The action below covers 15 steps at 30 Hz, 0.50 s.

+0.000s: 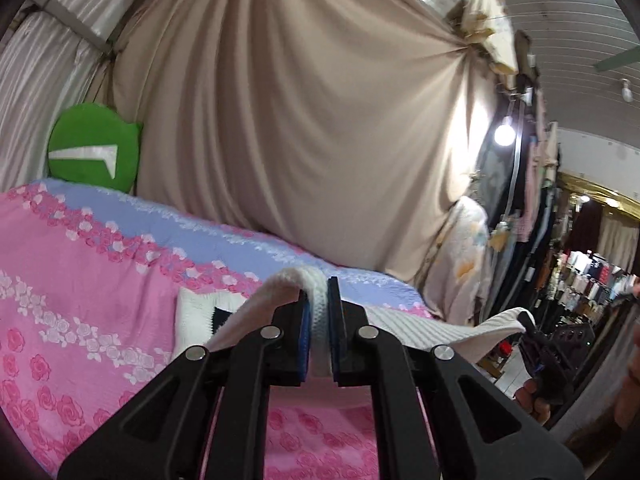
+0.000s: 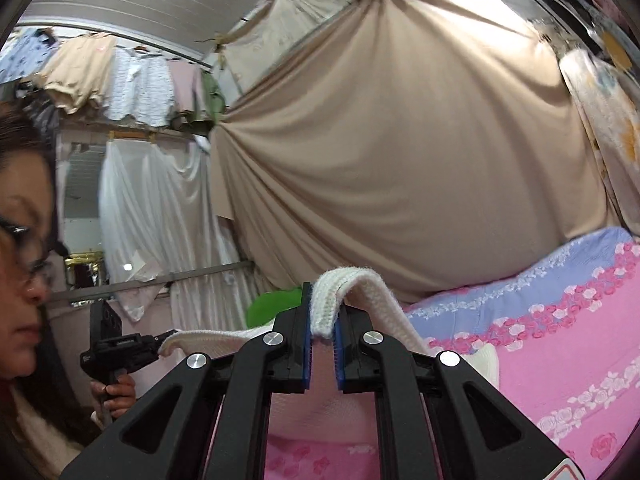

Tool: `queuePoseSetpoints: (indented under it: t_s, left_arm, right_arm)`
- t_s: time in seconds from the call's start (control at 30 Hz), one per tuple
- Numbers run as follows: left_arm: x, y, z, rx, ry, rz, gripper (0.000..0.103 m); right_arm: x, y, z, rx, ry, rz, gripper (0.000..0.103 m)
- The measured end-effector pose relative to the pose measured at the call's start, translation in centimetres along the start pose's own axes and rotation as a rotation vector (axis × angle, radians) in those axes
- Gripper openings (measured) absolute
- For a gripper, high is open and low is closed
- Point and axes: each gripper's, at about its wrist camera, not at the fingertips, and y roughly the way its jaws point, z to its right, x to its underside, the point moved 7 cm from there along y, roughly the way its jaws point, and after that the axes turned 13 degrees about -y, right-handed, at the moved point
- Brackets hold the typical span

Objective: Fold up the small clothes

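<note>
White knit garment (image 1: 404,330) is held above pink floral bedspread (image 1: 80,280), pinched by left gripper (image 1: 318,304) and right gripper (image 2: 323,312).

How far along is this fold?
Done: both tongs, left and right, are clamped on the white knit garment, its edge lifted above the pink floral bedspread. In hand: carrying it. Left: laying the fold down; no finished fold shows.

Textile or clothing shop interior. Garments hang from a rail (image 2: 120,76) under a slatted ceiling (image 1: 580,40); stacked folded goods fill shelves (image 1: 588,276) along an aisle; draped beige cloth (image 1: 300,120) forms the backdrop; a rose-patterned bedspread (image 1: 80,280) covers the work surface.
</note>
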Motion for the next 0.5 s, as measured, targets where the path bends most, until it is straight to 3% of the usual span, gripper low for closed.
queuePoseSetpoints:
  t_s: [0.3, 0.5]
  left_arm:
    - [-0.6, 18.7, -9.5, -0.318, -0.065, -0.222, 0.007]
    - [1.2, 26.2, -14.8, -0.452, -0.075, -0.32, 0.007]
  right_arm:
    - [8.1, 14.9, 11.8, 0.12, 0.252, -0.303, 0.008]
    - [14.6, 22.3, 17.9, 0.198, 0.357, -0.508, 0.008]
